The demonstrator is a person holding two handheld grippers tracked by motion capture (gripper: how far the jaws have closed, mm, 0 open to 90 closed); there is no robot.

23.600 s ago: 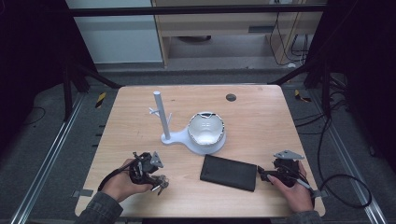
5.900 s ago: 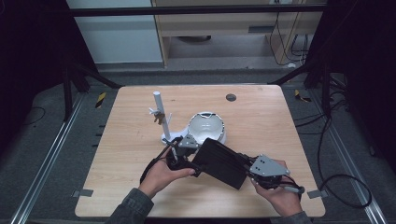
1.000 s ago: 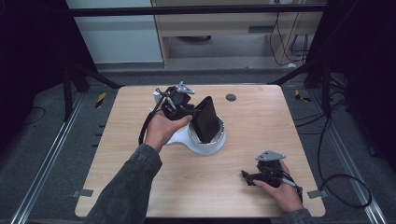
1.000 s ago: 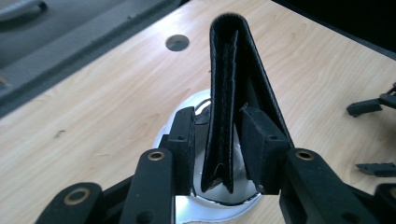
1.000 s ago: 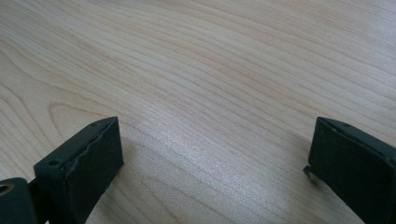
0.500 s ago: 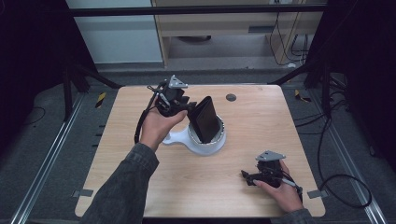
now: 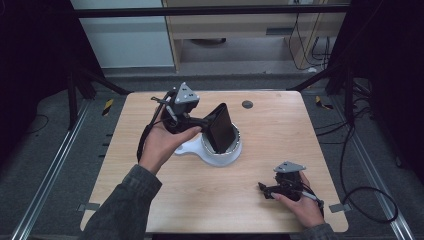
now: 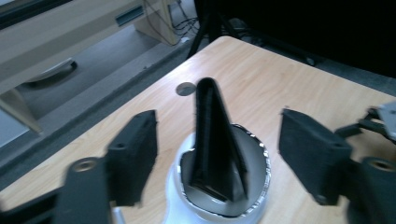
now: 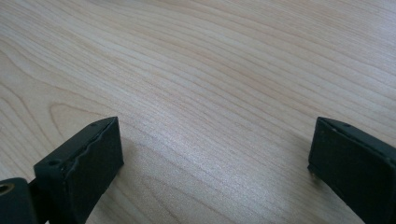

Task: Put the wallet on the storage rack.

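In the high view the left gripper [image 7: 202, 121] hangs above the table [image 7: 280, 125], held by the left hand [image 7: 162, 142], its tips just beside the upper edge of a black pouch [image 7: 221, 128] that stands upright in a white holder [image 7: 220, 150] ahead of it; the right gripper [image 7: 265, 189] lies low on the wood near the front edge, well apart from both, in the right hand [image 7: 300, 202]. In the left gripper view the jaws have just been opening and stand apart, the pouch [image 8: 215, 140] between them but touching neither pad, its foot in the holder [image 8: 254, 186]. In the right gripper view the jaws are wide apart with bare table [image 9: 210, 84] between and beyond them
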